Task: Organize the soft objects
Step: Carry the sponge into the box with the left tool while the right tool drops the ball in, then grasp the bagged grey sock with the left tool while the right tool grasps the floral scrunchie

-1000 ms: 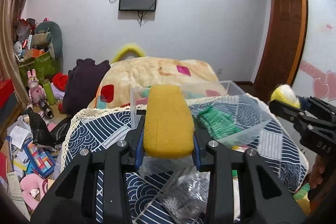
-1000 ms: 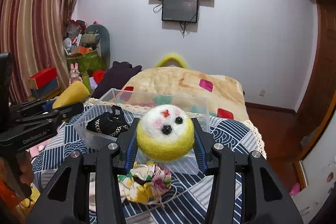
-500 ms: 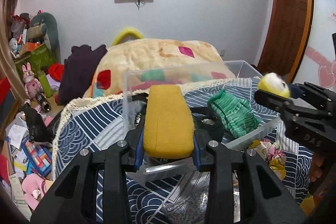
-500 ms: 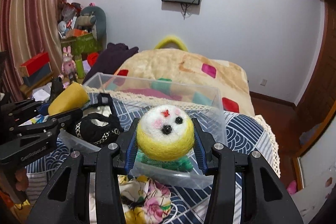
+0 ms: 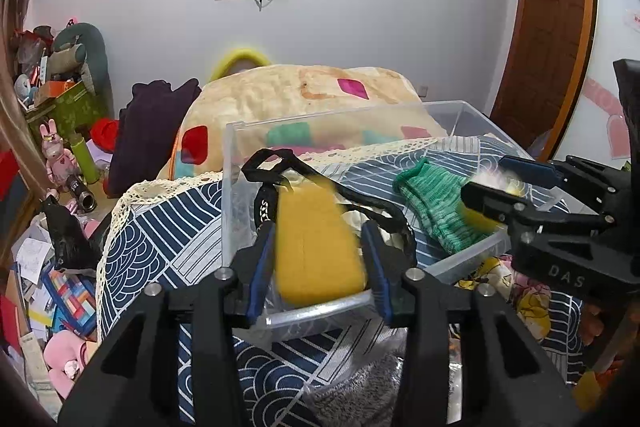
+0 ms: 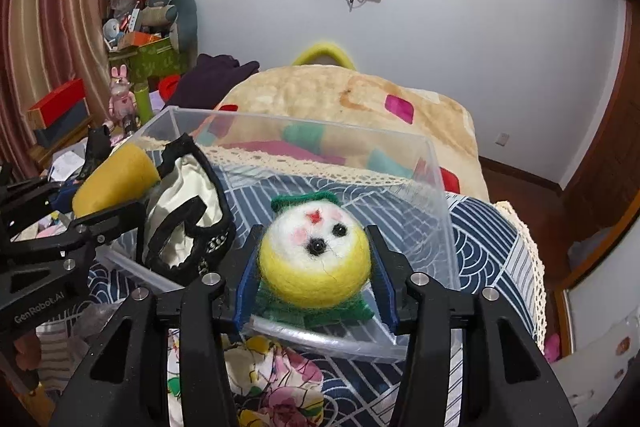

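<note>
The yellow sponge (image 5: 318,247) sits between the fingers of the left claw (image 5: 318,259), its long axis running straight away from the camera with the narrower end farthest off. It is blurred. The jaws are opening, with a gap on the right side of the sponge; on the left I cannot tell whether the pad still touches. It hangs over the left end of the clear plastic box (image 5: 472,107), just inside the near wall.

The felt ball (image 6: 314,255), yellow below and white above with a small face turned up toward the camera, lies between the fingers of the right claw (image 6: 314,267). Those jaws are opening too, and both blue pads stand slightly off the ball. It rests on a green knitted piece (image 5: 436,199) at the right end of the box, close to the near wall.

A black-trimmed cream pouch (image 6: 188,211) takes up the left half of the box, right under and beside the sponge. The middle of the box floor is free.

The box stands on a bed with a navy patterned cover (image 5: 160,227). A flowered cloth (image 6: 272,379) lies just outside the near wall. A beige blanket (image 6: 344,95) rises behind the box.
</note>
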Available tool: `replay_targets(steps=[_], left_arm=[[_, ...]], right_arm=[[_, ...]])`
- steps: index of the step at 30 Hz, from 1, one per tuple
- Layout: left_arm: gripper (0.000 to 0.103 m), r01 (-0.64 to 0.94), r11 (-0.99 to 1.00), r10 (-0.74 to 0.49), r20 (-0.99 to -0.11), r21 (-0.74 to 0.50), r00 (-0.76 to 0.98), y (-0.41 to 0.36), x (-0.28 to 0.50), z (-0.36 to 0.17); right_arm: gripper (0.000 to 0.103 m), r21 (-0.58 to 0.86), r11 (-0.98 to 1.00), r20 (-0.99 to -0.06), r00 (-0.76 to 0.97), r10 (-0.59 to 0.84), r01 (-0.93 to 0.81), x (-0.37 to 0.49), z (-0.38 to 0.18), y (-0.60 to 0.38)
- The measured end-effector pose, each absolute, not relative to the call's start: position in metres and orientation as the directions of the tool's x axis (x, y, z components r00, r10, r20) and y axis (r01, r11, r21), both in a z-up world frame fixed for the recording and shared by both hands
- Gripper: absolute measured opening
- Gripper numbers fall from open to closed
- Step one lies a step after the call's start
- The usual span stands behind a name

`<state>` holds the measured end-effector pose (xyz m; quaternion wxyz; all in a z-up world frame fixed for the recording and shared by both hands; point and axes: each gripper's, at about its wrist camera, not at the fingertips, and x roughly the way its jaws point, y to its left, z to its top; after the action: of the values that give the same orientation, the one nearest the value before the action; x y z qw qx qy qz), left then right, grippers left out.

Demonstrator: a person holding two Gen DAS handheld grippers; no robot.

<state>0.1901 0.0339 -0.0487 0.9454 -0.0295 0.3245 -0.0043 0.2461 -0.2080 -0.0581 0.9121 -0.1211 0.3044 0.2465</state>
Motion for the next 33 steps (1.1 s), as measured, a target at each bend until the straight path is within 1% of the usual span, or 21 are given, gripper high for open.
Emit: replay_targets(steps=[1,2,3,5,7,8,10,12,13,15,16,21,26,29,33], left_arm=[[0.050,-0.010,0.998,-0.028,-0.613,-0.059,0.790,0.034,0.189,-0.048],[0.052,-0.010,0.998,-0.027,-0.611,-0.057,0.791,0.034,0.187,-0.047],[0.055,-0.010,0.999,-0.023,-0.606,-0.051,0.795,0.033,0.185,-0.045],[0.058,-0.009,0.999,-0.017,-0.597,-0.041,0.802,0.032,0.181,-0.042],[0.065,-0.007,0.999,-0.014,-0.586,-0.033,0.810,0.030,0.176,-0.037],[0.067,-0.006,0.999,-0.015,-0.580,-0.033,0.815,0.030,0.173,-0.035],[0.074,-0.005,0.999,-0.017,-0.570,-0.037,0.822,0.030,0.168,-0.030],[0.078,-0.003,0.999,-0.022,-0.560,-0.045,0.828,0.032,0.163,-0.024],[0.079,-0.002,0.999,-0.027,-0.556,-0.051,0.831,0.032,0.160,-0.022],[0.082,-0.001,0.998,-0.036,-0.546,-0.067,0.837,0.035,0.153,-0.016],[0.084,0.000,0.997,-0.040,-0.540,-0.074,0.841,0.035,0.150,-0.014],[0.086,-0.003,0.998,-0.032,-0.513,-0.066,0.858,0.036,0.131,-0.008],[0.086,0.009,0.998,-0.039,-0.523,-0.059,0.852,0.034,0.117,-0.016],[0.086,0.020,0.999,-0.038,-0.540,-0.039,0.841,0.029,0.111,-0.025],[0.086,0.050,0.998,-0.057,-0.584,-0.028,0.810,0.020,0.107,-0.044]], right_arm=[[0.056,-0.070,0.849,-0.614,0.694,0.377,-0.523,0.246,-0.058,-0.208],[0.063,-0.071,0.851,-0.607,0.699,0.378,-0.521,0.243,-0.056,-0.209],[0.066,-0.073,0.852,-0.600,0.706,0.378,-0.518,0.243,-0.055,-0.210],[0.066,-0.079,0.853,-0.588,0.715,0.378,-0.516,0.241,-0.052,-0.212],[0.066,-0.076,0.850,-0.581,0.717,0.387,-0.521,0.237,-0.047,-0.214],[0.066,-0.077,0.851,-0.577,0.719,0.387,-0.520,0.236,-0.046,-0.215],[0.066,-0.079,0.852,-0.562,0.729,0.391,-0.517,0.232,-0.041,-0.219],[0.067,-0.070,0.852,-0.548,0.733,0.402,-0.519,0.226,-0.036,-0.224],[0.068,-0.065,0.851,-0.542,0.735,0.408,-0.521,0.225,-0.034,-0.226],[0.073,-0.055,0.851,-0.522,0.741,0.422,-0.523,0.218,-0.028,-0.231],[0.074,-0.054,0.851,-0.507,0.748,0.427,-0.523,0.213,-0.024,-0.233],[0.076,-0.069,0.845,-0.459,0.769,0.444,-0.530,0.193,-0.013,-0.241],[0.077,-0.079,0.841,-0.437,0.777,0.454,-0.536,0.176,-0.014,-0.245],[0.077,-0.098,0.839,-0.441,0.779,0.446,-0.535,0.171,-0.022,-0.245],[0.077,-0.099,0.833,-0.480,0.760,0.439,-0.545,0.169,-0.040,-0.242]])
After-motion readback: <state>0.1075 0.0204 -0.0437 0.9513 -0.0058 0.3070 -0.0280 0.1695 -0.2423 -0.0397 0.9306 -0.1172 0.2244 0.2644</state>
